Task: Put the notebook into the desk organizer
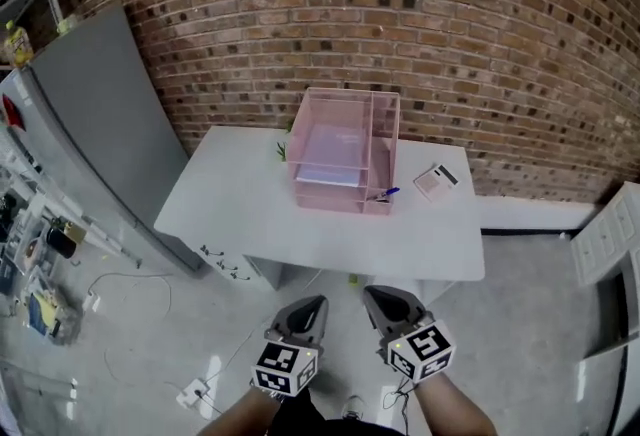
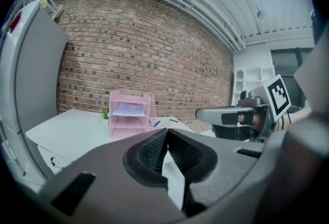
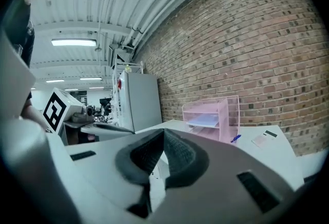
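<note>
Head view: mid-frame, the notebook (image 1: 328,159) is lying inside the desk organizer (image 1: 386,146), a blue pen (image 1: 387,192) sitting beside. Left gripper view: the left hand-held gripper (image 2: 165,138) is pinching shut, empty. Right gripper view: the right hand-held gripper (image 3: 162,138) is too.
</note>
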`<move>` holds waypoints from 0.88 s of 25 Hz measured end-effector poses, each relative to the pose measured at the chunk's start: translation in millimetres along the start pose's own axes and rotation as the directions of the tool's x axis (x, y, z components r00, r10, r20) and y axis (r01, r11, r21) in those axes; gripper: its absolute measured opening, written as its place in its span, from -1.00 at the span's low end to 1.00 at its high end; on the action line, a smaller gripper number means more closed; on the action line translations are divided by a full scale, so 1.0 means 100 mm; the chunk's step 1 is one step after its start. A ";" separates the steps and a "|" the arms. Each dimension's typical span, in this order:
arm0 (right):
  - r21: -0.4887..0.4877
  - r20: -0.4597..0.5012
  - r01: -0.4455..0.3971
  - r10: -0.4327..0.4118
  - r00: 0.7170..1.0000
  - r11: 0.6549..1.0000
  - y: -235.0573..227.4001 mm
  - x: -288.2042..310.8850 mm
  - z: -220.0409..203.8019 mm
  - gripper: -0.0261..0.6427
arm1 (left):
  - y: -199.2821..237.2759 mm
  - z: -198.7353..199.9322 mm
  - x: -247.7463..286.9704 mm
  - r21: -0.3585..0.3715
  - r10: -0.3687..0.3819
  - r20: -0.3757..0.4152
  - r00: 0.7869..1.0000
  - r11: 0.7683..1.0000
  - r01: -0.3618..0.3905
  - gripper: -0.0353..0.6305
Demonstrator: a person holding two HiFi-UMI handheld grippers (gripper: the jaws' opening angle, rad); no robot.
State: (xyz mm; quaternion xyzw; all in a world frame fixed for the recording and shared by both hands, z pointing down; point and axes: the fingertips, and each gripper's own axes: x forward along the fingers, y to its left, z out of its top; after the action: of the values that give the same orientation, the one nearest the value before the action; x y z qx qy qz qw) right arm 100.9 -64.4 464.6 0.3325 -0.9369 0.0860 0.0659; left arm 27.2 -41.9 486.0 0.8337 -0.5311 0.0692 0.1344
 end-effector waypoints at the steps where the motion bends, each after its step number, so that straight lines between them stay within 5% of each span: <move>1: 0.001 -0.001 -0.011 0.011 1.000 1.000 0.04 -0.08 -0.02 -0.91 | -0.08 -0.03 -0.07 -0.002 0.012 -0.004 1.000 1.000 -0.012 -0.88; 14: 0.032 0.003 -0.081 0.081 0.997 0.996 0.68 -0.31 -0.20 -0.91 | -0.18 -0.20 -0.86 -0.002 0.108 -0.027 0.994 0.994 -0.108 -0.88; 22: 0.014 -0.007 -0.039 0.039 0.999 0.999 1.14 -0.24 -0.22 -0.91 | 0.07 -0.27 -1.19 -0.024 0.074 -0.009 0.997 0.997 -0.074 -0.88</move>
State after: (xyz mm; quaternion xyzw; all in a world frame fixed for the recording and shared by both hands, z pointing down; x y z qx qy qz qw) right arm 48.3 41.8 468.4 0.3141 -0.9424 0.0950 0.0653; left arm -28.8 66.6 482.2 0.8115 -0.5619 0.0709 0.1439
